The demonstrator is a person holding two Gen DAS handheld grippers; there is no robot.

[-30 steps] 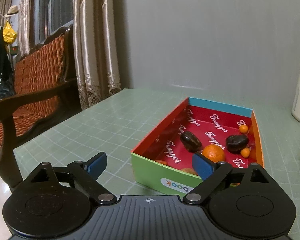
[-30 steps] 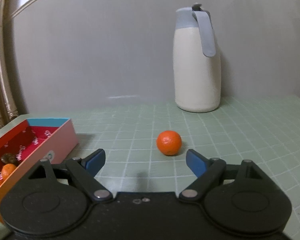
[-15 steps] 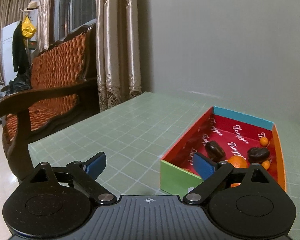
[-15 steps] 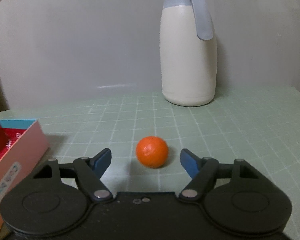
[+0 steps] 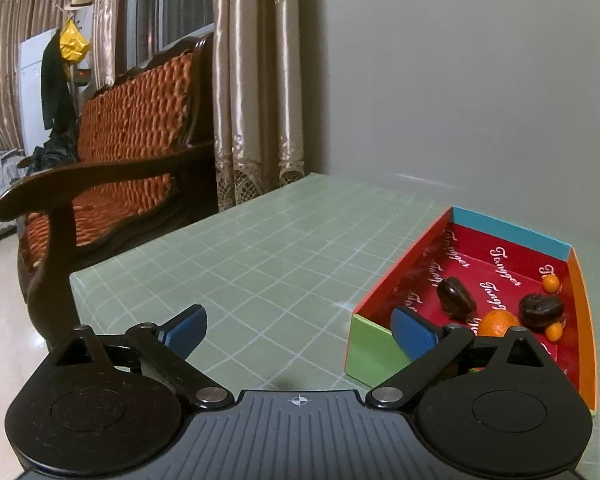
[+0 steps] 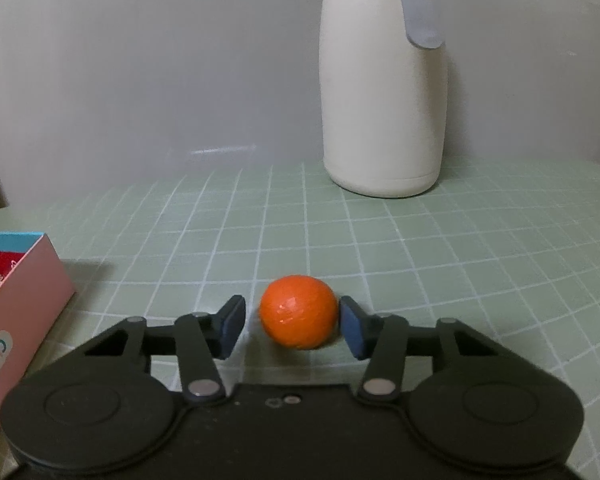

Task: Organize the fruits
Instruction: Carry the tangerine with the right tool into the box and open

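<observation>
A round orange (image 6: 298, 322) rests on the green grid mat between the fingers of my right gripper (image 6: 292, 316). Its jaws are closing; the right pad is at the peel, and a small gap shows at the left pad. A colourful box (image 5: 370, 354) with a red lining sits right of my left gripper (image 5: 296, 324), whose jaws are opening with nothing between them. In the box lie two dark fruits (image 5: 456, 302), an orange (image 5: 498, 322) and small kumquats (image 5: 551, 283). The box's pink wall (image 6: 24, 292) shows at the left of the right wrist view.
A cream thermos jug (image 6: 382, 92) stands at the back right against the grey wall. A wooden bench with orange cushions (image 5: 132, 140) and curtains (image 5: 256, 80) lie beyond the table's left edge (image 5: 140, 256).
My right gripper has moved forward until the orange sits between its fingers, and its jaws have narrowed around it. The left wrist view has swung left, so the box sits further right.
</observation>
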